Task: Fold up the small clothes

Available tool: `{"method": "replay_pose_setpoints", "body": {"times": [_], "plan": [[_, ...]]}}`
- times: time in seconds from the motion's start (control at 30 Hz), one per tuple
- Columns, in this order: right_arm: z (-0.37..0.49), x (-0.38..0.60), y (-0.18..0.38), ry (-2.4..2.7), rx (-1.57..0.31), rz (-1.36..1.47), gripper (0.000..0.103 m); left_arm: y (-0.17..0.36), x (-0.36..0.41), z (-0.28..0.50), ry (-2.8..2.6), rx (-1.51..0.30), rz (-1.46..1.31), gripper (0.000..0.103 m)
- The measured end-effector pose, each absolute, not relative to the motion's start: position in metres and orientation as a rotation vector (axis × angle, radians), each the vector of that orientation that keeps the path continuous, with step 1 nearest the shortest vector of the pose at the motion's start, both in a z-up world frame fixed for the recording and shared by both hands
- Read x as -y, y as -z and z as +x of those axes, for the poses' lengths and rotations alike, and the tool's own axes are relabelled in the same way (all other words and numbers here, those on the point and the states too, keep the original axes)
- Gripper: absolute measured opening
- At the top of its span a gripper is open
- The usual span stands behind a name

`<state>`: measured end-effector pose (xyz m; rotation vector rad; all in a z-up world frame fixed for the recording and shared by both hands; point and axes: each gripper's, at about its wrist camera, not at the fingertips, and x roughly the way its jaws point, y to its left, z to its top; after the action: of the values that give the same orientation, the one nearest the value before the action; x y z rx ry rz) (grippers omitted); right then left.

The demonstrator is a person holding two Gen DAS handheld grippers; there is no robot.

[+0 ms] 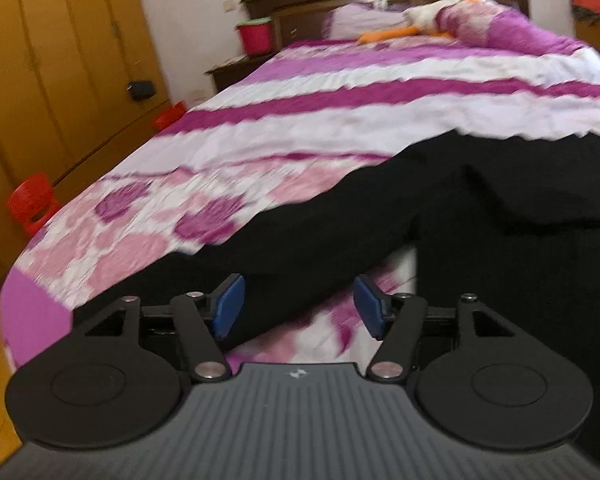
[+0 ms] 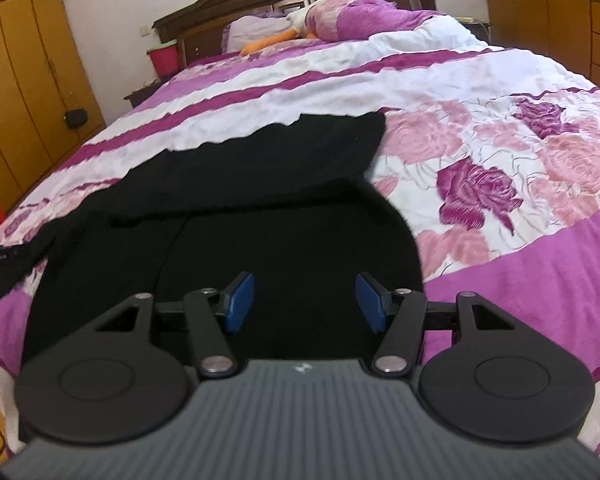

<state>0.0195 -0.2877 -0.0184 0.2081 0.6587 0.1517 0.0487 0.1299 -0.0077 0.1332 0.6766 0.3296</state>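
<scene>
A black garment (image 1: 440,208) lies spread on the pink and purple floral bedspread (image 1: 300,92) near the foot of the bed. It looks like trousers, with one leg running toward my left gripper (image 1: 298,306). That gripper is open, its blue pads (image 1: 230,306) apart, with the end of the black leg between them. In the right wrist view the same garment (image 2: 240,208) fills the lower middle. My right gripper (image 2: 306,302) is open over the black cloth, with nothing held.
A plush duck (image 2: 300,24) and pillows lie at the headboard. A red bucket (image 1: 254,36) stands on the nightstand. Wooden wardrobes (image 1: 40,60) line the left wall, with a red stool (image 1: 32,204) by the bed. A wooden dresser (image 2: 560,28) stands right.
</scene>
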Motion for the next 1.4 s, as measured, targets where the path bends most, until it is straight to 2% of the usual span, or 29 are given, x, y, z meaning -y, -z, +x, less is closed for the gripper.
{"method": "replay_pose_setpoints", "body": {"times": [0.5, 0.83, 0.9, 0.97, 1.07, 1.17, 1.4], "plan": [[0.02, 0.276, 0.05, -0.135, -0.757, 0.179, 0.059, 0.05, -0.175, 0.044, -0.403, -0.754, 0.115, 0.069], [0.022, 0.27, 0.056, -0.116, -0.767, 0.163, 0.059, 0.066, -0.196, 0.056, -0.5, -0.661, 0.157, 0.068], [0.021, 0.271, 0.058, -0.113, -0.764, 0.172, 0.059, 0.068, -0.196, 0.062, -0.516, -0.641, 0.18, 0.062], [0.021, 0.271, 0.059, -0.114, -0.763, 0.18, 0.059, 0.068, -0.197, 0.068, -0.528, -0.632, 0.189, 0.041], [0.021, 0.273, 0.059, -0.115, -0.761, 0.196, 0.06, 0.064, -0.198, 0.074, -0.542, -0.626, 0.184, 0.015], [0.021, 0.276, 0.06, -0.122, -0.759, 0.211, 0.06, 0.058, -0.202, 0.075, -0.547, -0.607, 0.144, 0.008], [0.02, 0.277, 0.061, -0.132, -0.752, 0.22, 0.06, 0.012, -0.189, 0.065, -0.531, -0.449, 0.078, 0.005]]}}
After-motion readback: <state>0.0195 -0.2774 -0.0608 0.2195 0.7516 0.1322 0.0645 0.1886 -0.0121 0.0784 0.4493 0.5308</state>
